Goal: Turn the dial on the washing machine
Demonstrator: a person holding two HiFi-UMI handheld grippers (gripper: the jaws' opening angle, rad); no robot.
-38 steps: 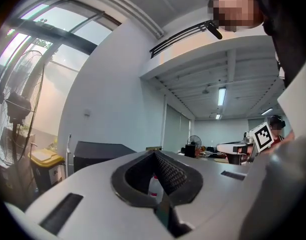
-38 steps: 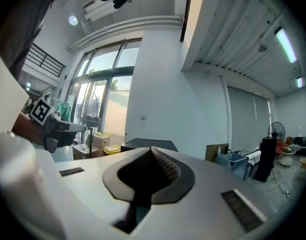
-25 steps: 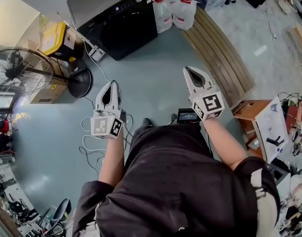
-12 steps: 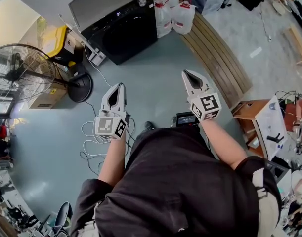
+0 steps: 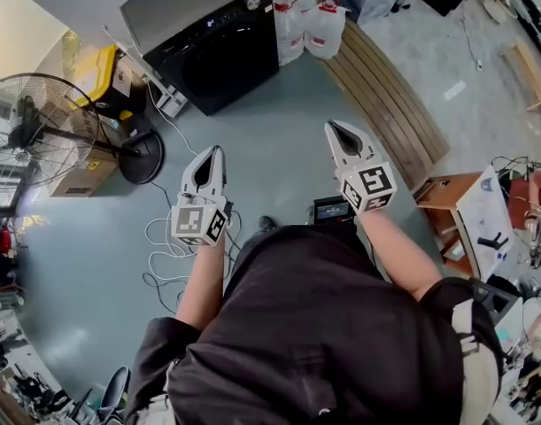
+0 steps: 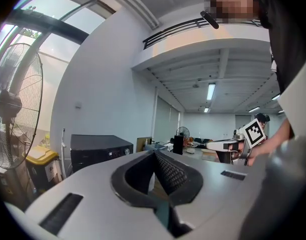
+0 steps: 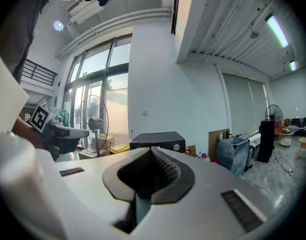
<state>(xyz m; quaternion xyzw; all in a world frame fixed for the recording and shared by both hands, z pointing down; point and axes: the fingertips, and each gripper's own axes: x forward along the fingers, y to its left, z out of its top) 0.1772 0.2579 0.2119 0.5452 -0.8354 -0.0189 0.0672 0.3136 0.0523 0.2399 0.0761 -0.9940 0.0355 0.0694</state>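
The black washing machine [image 5: 208,47] with a grey top stands on the floor at the top of the head view. Its small round dial [image 5: 252,3] sits at the right end of the control strip. Both grippers are held level well short of it and point toward it. My left gripper [image 5: 215,152] is shut with nothing in it, and so is my right gripper [image 5: 333,128]. The left gripper view has the machine [image 6: 100,149] and dial [image 6: 127,152] far beyond the closed tips [image 6: 154,154]. In the right gripper view the machine [image 7: 158,140] and dial [image 7: 176,147] stand just above the closed tips [image 7: 153,149].
A large floor fan [image 5: 40,122] and a yellow-lidded bin [image 5: 97,69] stand left of the machine. Water jugs [image 5: 310,20] are at its right, beside a curved wooden platform [image 5: 385,96]. White cables [image 5: 164,237] and a small screen device [image 5: 332,209] lie on the floor near my feet.
In the head view the left gripper has drifted slightly right and the right gripper has shifted a little. Both have stayed shut and far from the machine.
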